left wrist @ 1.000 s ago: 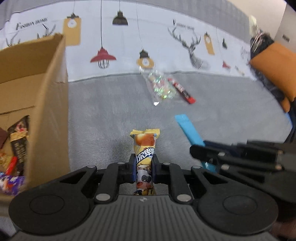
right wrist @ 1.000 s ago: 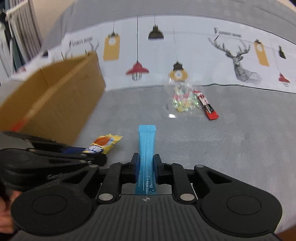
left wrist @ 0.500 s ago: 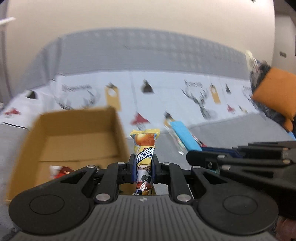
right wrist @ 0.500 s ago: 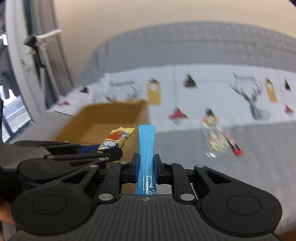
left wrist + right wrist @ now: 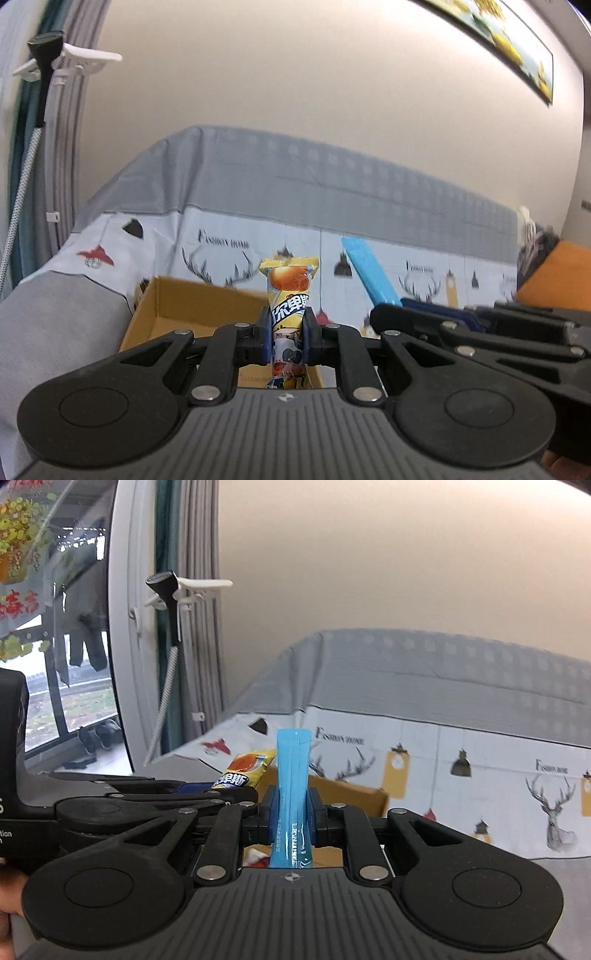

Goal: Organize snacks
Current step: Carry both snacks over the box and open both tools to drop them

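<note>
My left gripper (image 5: 288,332) is shut on a yellow snack packet (image 5: 289,295) that stands upright between the jaws, above the open cardboard box (image 5: 184,306). My right gripper (image 5: 293,812) is shut on a blue stick pack (image 5: 293,771), also upright, over the same box (image 5: 354,794). The two grippers are side by side: the right one with its blue pack (image 5: 369,273) shows at the right of the left wrist view, the left one with its yellow packet (image 5: 245,770) at the left of the right wrist view. A bit of red wrapper (image 5: 256,856) shows inside the box.
The box sits on a grey sofa (image 5: 55,332) covered with a white printed cloth (image 5: 480,775). An orange cushion (image 5: 554,277) lies at the right. A window (image 5: 55,664), curtain (image 5: 192,627) and a stand with a hose (image 5: 170,627) are at the left.
Both grippers have lifted off the sofa seat and swung left, tilting up, and now hover over the cardboard box. Each still holds its snack. The loose snacks on the seat have left view.
</note>
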Demonstrator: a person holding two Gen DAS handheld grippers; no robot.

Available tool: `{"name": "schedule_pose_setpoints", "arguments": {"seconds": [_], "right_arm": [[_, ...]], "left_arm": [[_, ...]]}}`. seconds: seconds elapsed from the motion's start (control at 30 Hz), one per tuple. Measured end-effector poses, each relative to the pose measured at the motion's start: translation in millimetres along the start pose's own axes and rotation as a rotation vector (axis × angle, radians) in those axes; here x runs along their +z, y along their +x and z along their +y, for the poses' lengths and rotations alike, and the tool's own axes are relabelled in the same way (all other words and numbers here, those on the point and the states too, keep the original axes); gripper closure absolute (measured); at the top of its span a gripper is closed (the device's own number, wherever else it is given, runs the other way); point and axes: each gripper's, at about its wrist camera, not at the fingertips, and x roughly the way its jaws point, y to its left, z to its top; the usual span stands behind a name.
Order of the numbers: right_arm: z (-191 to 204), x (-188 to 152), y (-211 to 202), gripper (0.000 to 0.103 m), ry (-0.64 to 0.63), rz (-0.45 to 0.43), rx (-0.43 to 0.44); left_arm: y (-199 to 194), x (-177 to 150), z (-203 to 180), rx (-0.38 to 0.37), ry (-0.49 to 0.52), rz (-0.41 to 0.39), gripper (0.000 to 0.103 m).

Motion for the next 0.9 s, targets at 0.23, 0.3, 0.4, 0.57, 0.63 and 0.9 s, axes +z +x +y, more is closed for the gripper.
{"name": "schedule_pose_setpoints", "arguments": {"seconds": [0.23,0.3,0.4,0.57,0.63,0.9], "right_arm": [[8,14,21,0.086,-0.037,0.002,-0.005],[7,10,36,0.086,-0.037,0.027,-0.014],[6,-1,62,0.086,-0.026,0.075,-0.015],[4,-27,107,0.086,0.006,0.167,-0.004],[3,-36,123,0.086,0.020,0.199,0.007],[3,-71,182,0.086,0.037,0.307,0.014]], "left_arm": [[16,12,14,0.021,0.003,-0.057,0.087],[32,6,24,0.018,-0.018,-0.023,0.087],[57,-6,39,0.019,-0.038,0.038,0.087],[99,-32,65,0.033,-0.057,0.144,0.087],[112,-41,75,0.046,-0.056,0.176,0.087],[162,-74,109,0.069,-0.090,0.305,0.087]]}}
